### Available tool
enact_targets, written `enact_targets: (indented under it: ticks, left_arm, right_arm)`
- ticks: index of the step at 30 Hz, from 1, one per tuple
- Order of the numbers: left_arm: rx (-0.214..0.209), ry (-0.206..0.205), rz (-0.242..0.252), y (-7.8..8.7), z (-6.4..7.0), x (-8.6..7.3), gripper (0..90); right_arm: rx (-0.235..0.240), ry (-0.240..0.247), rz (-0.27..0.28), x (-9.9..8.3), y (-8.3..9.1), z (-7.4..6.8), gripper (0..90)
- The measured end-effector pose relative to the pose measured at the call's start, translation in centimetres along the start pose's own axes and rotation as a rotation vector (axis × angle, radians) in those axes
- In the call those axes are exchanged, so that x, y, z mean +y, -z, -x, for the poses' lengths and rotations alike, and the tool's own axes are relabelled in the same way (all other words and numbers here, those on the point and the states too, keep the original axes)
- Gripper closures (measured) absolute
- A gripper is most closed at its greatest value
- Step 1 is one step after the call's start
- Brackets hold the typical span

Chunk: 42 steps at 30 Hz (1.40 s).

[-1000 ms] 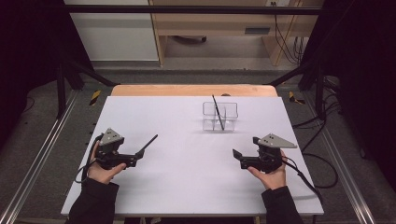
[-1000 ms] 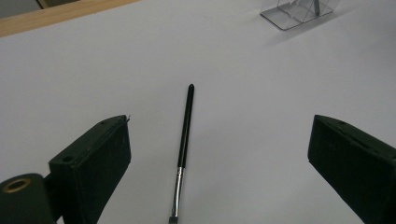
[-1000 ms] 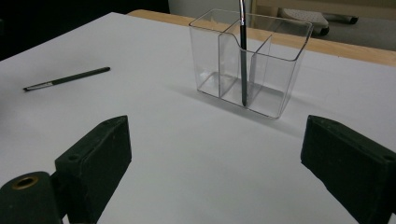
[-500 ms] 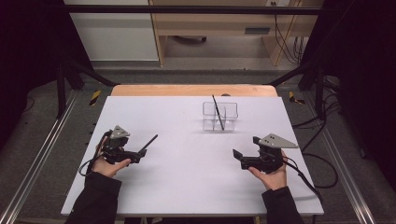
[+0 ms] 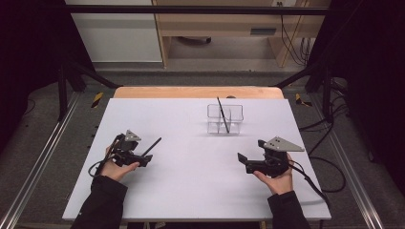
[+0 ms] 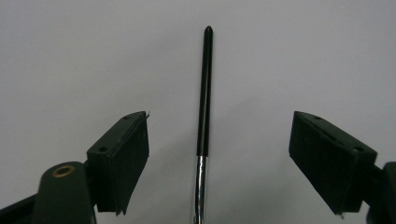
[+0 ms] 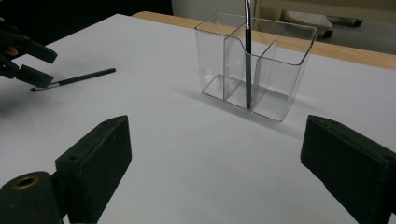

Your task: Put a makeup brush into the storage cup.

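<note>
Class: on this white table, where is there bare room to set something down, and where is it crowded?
Bare: the wide middle of the white table between left gripper and right gripper, and the far-left corner. Crowded: around the clear plastic divided holder with its upright black brush, and by the loose black brush between the left gripper's open jaws.

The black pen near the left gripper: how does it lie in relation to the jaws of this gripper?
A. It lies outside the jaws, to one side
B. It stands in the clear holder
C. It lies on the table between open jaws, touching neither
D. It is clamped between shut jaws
C: in the left gripper view, the black pen lies on the white table midway between the wide-open jaws of the left gripper, with a gap on each side.
</note>
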<state>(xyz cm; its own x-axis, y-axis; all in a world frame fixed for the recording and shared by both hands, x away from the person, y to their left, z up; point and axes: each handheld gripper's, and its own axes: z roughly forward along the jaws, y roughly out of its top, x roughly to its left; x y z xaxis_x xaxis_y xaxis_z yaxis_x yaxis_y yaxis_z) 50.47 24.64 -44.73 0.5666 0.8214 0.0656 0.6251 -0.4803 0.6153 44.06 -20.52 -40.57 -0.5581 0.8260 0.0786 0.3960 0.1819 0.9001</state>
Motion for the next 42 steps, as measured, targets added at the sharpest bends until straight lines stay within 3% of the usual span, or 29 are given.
enact_targets:
  ticks: [11, 27, 42]
  left_arm:
    - [-0.001, 0.033, -0.021, -0.6, -0.6, -0.2, 37.6]
    - [-0.014, 0.033, -0.051, -1.4, -0.8, -0.4, 63.3]
    - [-0.025, 0.029, -0.056, -1.5, -0.6, -0.3, 77.3]
  right_arm:
    - [-0.004, 0.009, -0.017, -0.1, -0.5, -0.2, 9.4]
    - [0.001, 0.011, -0.023, -0.2, -0.6, -0.2, 9.4]
    - [0.000, 0.011, -0.023, -0.2, -0.6, -0.1, 9.4]
